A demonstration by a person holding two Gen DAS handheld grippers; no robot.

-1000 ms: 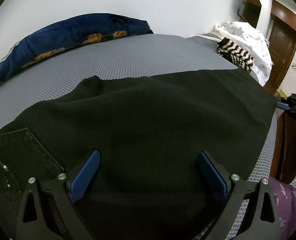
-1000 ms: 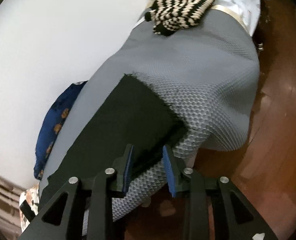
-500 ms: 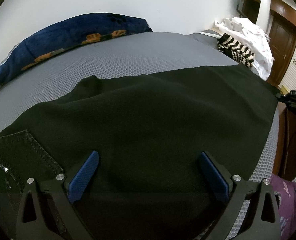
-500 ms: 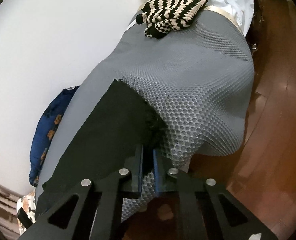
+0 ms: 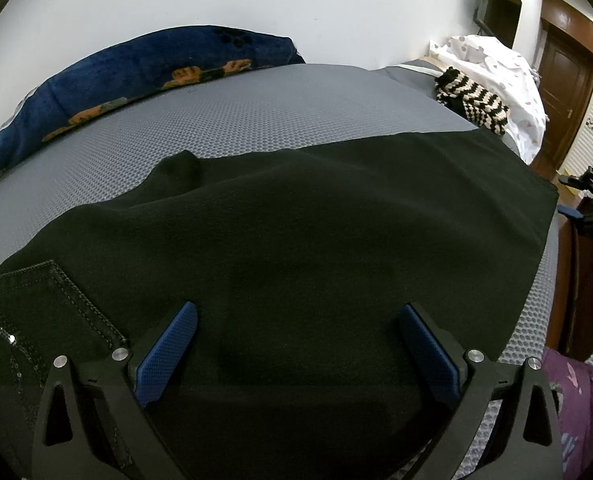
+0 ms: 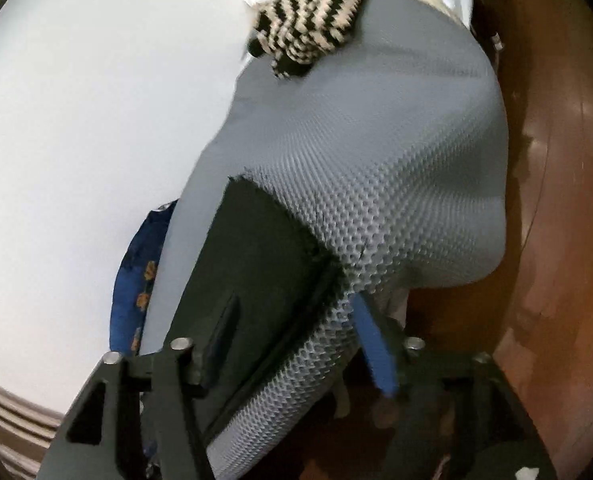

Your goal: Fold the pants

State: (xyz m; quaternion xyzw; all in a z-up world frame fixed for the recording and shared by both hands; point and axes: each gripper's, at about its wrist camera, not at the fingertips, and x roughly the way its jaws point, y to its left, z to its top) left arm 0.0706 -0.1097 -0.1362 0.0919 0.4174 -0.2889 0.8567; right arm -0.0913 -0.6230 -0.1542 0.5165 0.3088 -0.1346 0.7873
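The right wrist view is blurry, and the bottom of both views is hidden by the black tong frames. The black pants [image 5: 296,240] lie flat on the gray bumpy mattress [image 5: 256,120], filling the middle of the left wrist view; a stitched pocket with shiny dots shows at lower left.

The left gripper [image 5: 296,344] has its blue pads wide apart over the cloth, holding nothing. The right gripper [image 6: 292,340] sits at the bottom of its view, its jaws opening; the pants' frayed corner [image 6: 264,248] lies between them, not pinched.

A dark blue blanket [image 5: 136,68] lies at upper left. A striped knit cloth [image 5: 472,100] rests at upper right.
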